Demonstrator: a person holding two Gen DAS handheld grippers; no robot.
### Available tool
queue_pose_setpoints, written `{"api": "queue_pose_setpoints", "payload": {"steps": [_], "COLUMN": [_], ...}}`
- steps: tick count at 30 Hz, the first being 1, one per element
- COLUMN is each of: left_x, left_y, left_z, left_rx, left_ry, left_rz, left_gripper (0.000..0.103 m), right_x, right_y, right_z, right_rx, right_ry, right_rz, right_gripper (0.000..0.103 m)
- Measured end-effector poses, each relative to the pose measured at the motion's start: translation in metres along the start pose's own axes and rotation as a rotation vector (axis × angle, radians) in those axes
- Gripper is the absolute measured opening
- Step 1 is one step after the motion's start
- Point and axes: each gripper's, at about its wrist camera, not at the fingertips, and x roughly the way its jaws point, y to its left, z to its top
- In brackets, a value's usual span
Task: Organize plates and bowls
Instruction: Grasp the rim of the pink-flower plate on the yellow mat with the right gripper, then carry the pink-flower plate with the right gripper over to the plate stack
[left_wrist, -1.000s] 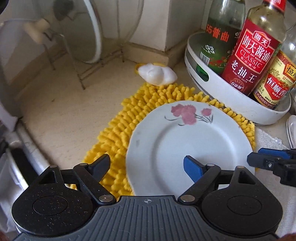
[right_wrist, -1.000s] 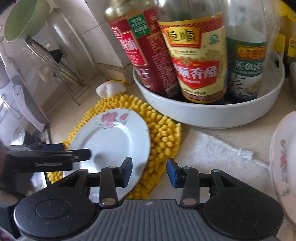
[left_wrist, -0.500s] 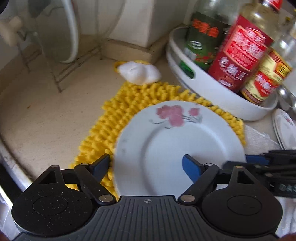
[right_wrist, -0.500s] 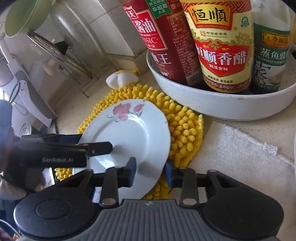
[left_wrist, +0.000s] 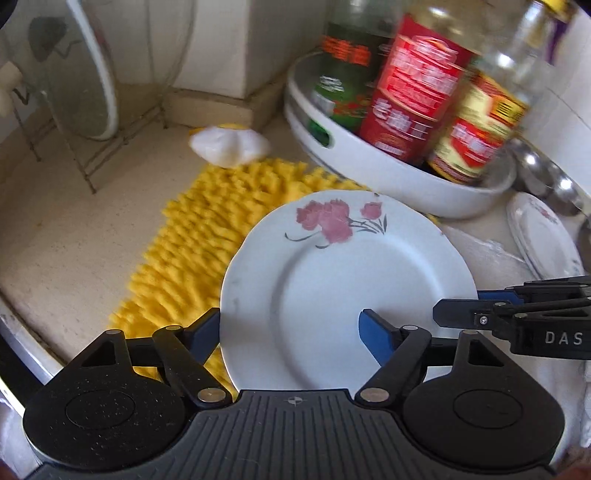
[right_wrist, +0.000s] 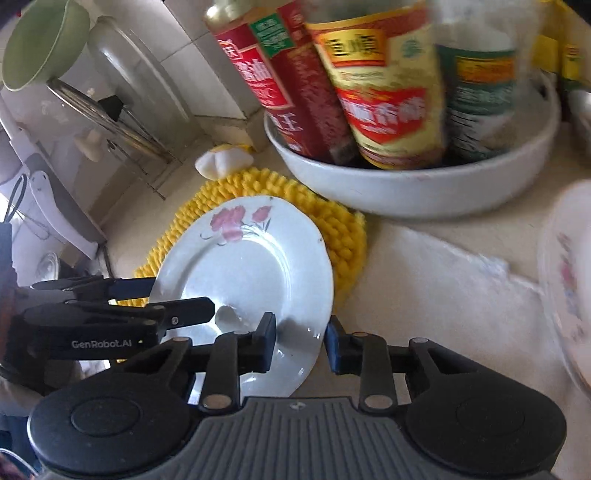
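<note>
A beige stone table (left_wrist: 55, 236) carries the scene. At its back, a white round tray (right_wrist: 413, 192) holds several sauce bottles (right_wrist: 384, 92), blurred in both views. Toward the back left corner, a wire rack (right_wrist: 122, 122) holds glass lids upright, with a green bowl (right_wrist: 40, 44) perched above it. A yellow shaggy mat (left_wrist: 207, 229) lies in front of the tray, and a white cloth (right_wrist: 436, 280) is spread just beside the mat on its right.

The white plate (left_wrist: 343, 288) with a pink flower print sits over the near right part of the mat, its near rim tilted up off the table. At the right edge of the table a second flowered plate (left_wrist: 543, 236) rests, well apart from the first. A small white and yellow scrubber (left_wrist: 229, 144) lies at the mat's far end.

The left tool (left_wrist: 291, 328) has its blue-tipped jaws spread wide on either side of the plate's near left rim, not gripping. The right tool (right_wrist: 301, 341) straddles the plate's near right rim with one jaw above and one outside it, a gap showing, so it is apart.
</note>
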Motion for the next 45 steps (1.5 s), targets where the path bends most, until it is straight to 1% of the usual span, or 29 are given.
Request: {"api": "queue_pose_setpoints", "payload": {"steps": [2,3,4,6,8,10,11,14,17,20,22,25,27,30,35,45], "left_x": [0.002,0.005,0.008,0.008,0.009,0.009,0.010,0.012,0.014,0.017,0.017,0.012,0.006,-0.001,-0.004,0.007], "left_y": [-0.009,-0.012,-0.014,-0.015,-0.013,-0.010,-0.008,-0.008,-0.014,-0.024,-0.036,-0.045,-0.053,-0.064,-0.078,-0.119], "left_z": [-0.006,-0.008,-0.009,-0.009,-0.006,-0.007,-0.007,-0.007,-0.008,-0.009,-0.010,-0.011,-0.013,-0.015,-0.014,-0.023], "left_rx": [0.024,0.034,0.044,0.069,0.077,0.087,0.087,0.082,0.091,0.090,0.102,0.094,0.109,0.124,0.133,0.228], "left_ry": [0.020,0.029,0.028,0.012,0.008,-0.003,-0.003,-0.006,-0.011,-0.009,-0.015,-0.013,-0.028,-0.035,-0.021,-0.012], "left_rz": [-0.032,-0.044,-0.041,-0.021,0.026,0.063,0.061,0.045,0.014,0.007,0.044,0.082,0.107,0.123,0.107,0.041], "left_gripper": [0.084,0.083,0.083,0.083,0.089,0.091,0.091,0.090,0.091,0.092,0.094,0.093,0.092,0.092,0.088,0.086], "right_x": [-0.005,-0.006,-0.006,-0.007,-0.010,-0.010,-0.009,-0.003,-0.001,-0.001,-0.001,-0.006,-0.013,-0.023,-0.041,-0.075], "right_y": [-0.007,-0.012,-0.017,-0.020,-0.017,-0.015,-0.014,-0.007,-0.007,-0.007,-0.007,-0.012,-0.014,-0.020,-0.033,-0.060], "right_z": [-0.007,-0.009,-0.010,-0.013,-0.016,-0.017,-0.017,-0.017,-0.017,-0.018,-0.017,-0.019,-0.022,-0.026,-0.031,-0.052], "right_rx": [0.021,0.038,0.065,0.078,0.068,0.058,0.054,0.044,0.056,0.053,0.044,0.050,0.041,0.054,0.081,0.175], "right_ry": [0.000,0.003,0.003,0.004,-0.011,-0.015,-0.014,-0.015,-0.031,-0.039,-0.034,-0.036,-0.049,-0.068,-0.094,-0.147], "right_rz": [-0.022,-0.023,-0.012,-0.010,-0.017,-0.027,-0.032,-0.052,-0.056,-0.053,-0.054,-0.033,-0.024,-0.008,-0.013,-0.068], "right_gripper": [0.049,0.049,0.049,0.049,0.049,0.049,0.049,0.055,0.055,0.055,0.055,0.055,0.055,0.055,0.055,0.055]}}
